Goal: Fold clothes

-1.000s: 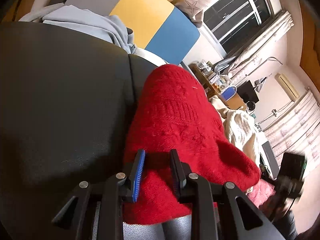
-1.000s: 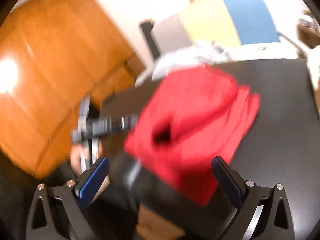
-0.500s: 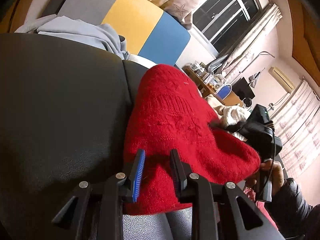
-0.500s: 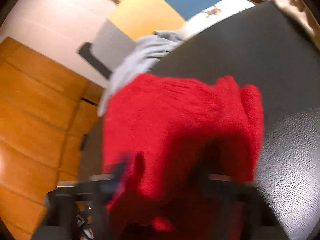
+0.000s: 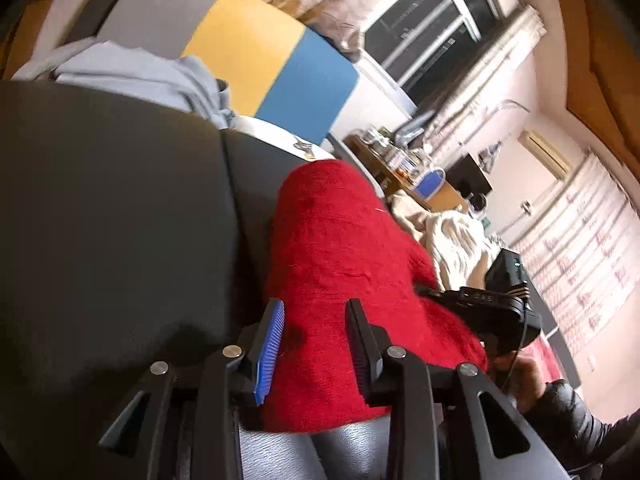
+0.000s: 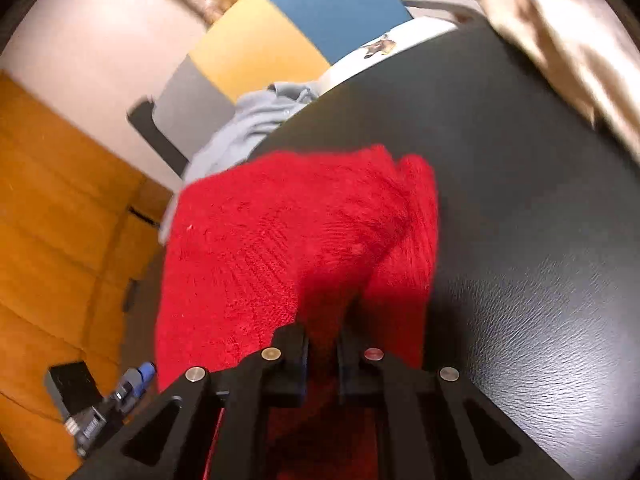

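A red knit sweater (image 5: 340, 260) lies bunched on a black leather surface (image 5: 100, 220). My left gripper (image 5: 316, 332) is shut on its near edge, with thick red fabric filling the gap between the blue-padded fingers (image 5: 272, 340). In the right wrist view the sweater (image 6: 280, 240) spreads ahead, one fold doubled at its right side. My right gripper (image 6: 323, 344) is shut on the sweater's near hem, fingers close together with red knit between them. From the left wrist view, that right gripper (image 5: 492, 308) shows at the sweater's far side, held by a hand (image 5: 520, 376).
A grey garment (image 5: 132, 76) lies heaped at the far edge, below a grey, yellow and blue panel (image 5: 248, 48). A cream garment (image 5: 452, 240) lies beyond the sweater. Wooden cupboards (image 6: 60, 220) stand on the left in the right wrist view. Bare black leather (image 6: 520, 200) lies right of the sweater.
My right gripper was wide open a second ago; it swung in over the sweater and shut on its hem. The left gripper has kept its hold, and the sweater has bunched up slightly.
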Action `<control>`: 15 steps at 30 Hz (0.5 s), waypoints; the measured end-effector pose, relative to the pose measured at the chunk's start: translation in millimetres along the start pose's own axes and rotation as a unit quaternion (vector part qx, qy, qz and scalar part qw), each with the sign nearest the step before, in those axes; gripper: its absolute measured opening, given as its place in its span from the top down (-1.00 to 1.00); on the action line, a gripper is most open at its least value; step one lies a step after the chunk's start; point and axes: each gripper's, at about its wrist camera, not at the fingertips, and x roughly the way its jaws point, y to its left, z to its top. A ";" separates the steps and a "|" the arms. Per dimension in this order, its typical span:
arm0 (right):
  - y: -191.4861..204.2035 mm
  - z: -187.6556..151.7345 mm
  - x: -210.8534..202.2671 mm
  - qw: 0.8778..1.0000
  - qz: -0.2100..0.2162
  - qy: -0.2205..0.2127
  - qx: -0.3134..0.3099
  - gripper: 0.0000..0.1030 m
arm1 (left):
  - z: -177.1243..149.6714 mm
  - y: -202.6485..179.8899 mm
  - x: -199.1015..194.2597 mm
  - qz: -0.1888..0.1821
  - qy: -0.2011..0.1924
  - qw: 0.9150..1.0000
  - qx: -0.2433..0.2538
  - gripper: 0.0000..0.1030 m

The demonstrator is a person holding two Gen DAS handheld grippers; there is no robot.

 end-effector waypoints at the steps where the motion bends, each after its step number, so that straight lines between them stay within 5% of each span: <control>1: -2.6 0.6 0.5 1.000 0.008 -0.004 0.001 0.79 | 2.8 -5.3 4.1 -0.003 0.002 1.000 0.010 0.40; 6: -14.5 2.9 -7.6 0.998 0.054 0.012 0.013 0.63 | 19.2 -25.4 33.0 -0.005 0.022 0.998 0.050 0.38; 9: -7.1 0.8 -27.5 0.995 0.099 0.018 0.002 0.29 | 31.2 -31.9 54.6 -0.002 0.038 0.997 0.065 0.38; 11: 3.8 -6.5 -43.0 0.990 0.136 0.030 -0.023 -0.26 | 39.1 -36.8 67.3 -0.003 0.047 0.996 0.076 0.38; 15: 29.8 -32.4 -62.0 0.981 0.160 0.069 -0.088 -0.34 | 47.2 -38.0 84.2 0.000 0.063 0.994 0.087 0.38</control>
